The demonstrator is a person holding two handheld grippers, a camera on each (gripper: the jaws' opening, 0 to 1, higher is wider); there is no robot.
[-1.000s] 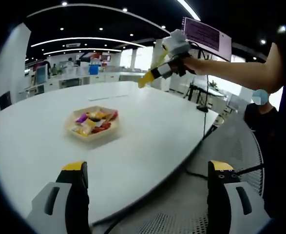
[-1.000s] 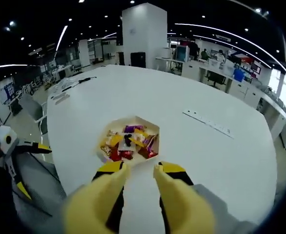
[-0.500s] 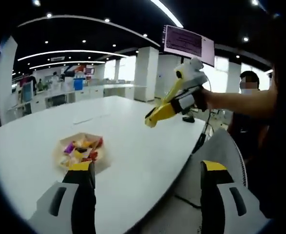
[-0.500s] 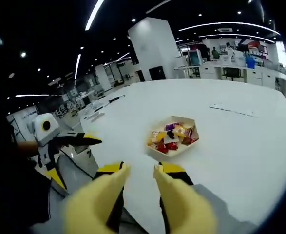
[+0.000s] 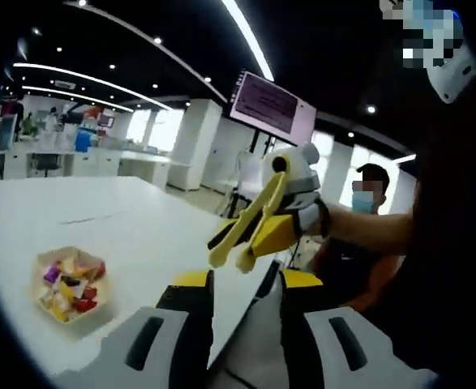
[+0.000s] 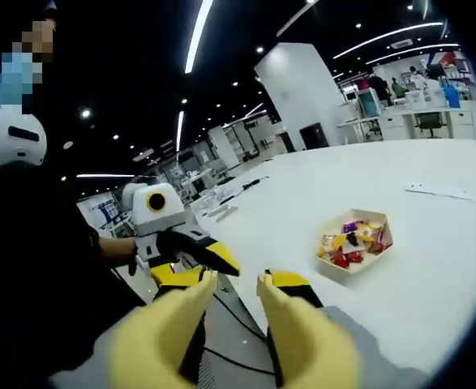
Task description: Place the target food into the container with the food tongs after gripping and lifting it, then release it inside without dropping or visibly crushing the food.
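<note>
Left gripper view showed the left gripper (image 5: 242,320) with its fingers drawn close together on nothing, a narrow gap between them, raised off the white worktop (image 5: 140,231). Beyond them the right gripper (image 5: 231,255) came in from the right, fitted with long yellow tongs whose tips sat slightly apart and held nothing. The tray (image 5: 43,279) of wrapped sweets (image 5: 69,288) lay on the worktop well apart from both, low at the left of that view. Right gripper view looked along the yellow tongs, the right gripper (image 6: 231,284) with a slim gap at the tips, the left gripper (image 6: 195,258) just beyond them, and the tray (image 6: 335,271) with its sweets (image 6: 355,241) off to the right on the worktop (image 6: 432,219). A second container could not be made out in either view. The sweets looked small and light, in glossy wrappers that would likely slip between smooth tong tips; some may be soft inside, so a gentle squeeze seemed wiser than a hard one. The best hold was probably across the middle of a single piece lying on top of the pile, with the tips straddling its body, not a twisted wrapper end, which could tear or slide free during the lift.
</note>
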